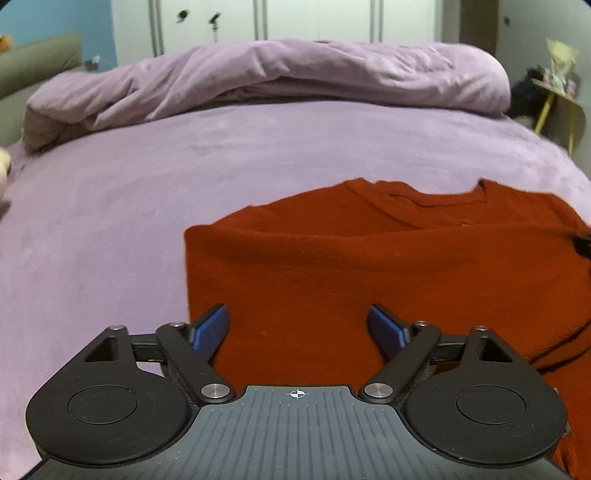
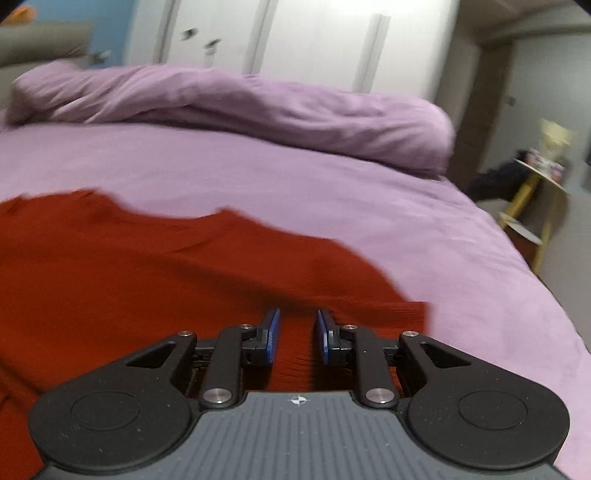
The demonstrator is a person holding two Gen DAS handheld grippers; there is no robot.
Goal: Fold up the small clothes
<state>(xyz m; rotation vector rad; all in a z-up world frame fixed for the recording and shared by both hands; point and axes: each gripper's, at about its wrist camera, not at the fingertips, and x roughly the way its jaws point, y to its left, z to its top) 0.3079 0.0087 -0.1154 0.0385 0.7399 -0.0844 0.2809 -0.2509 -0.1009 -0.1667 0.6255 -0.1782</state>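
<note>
A rust-red knit garment (image 1: 369,266) lies partly folded on the purple bed, its neckline at the far side. My left gripper (image 1: 297,321) is open over the garment's near left part, blue pads wide apart with nothing between them. In the right wrist view the same garment (image 2: 147,266) spreads to the left and centre, blurred. My right gripper (image 2: 297,332) hovers over the garment's near right edge with its jaws narrowly apart; a strip of red fabric shows between the pads, and I cannot tell whether they grip it.
The purple bed sheet (image 1: 147,184) surrounds the garment. A bunched purple duvet (image 1: 277,77) lies across the far side. A small yellow-legged side table (image 2: 535,199) with clutter stands off the bed's right edge. White wardrobe doors (image 1: 314,18) are behind.
</note>
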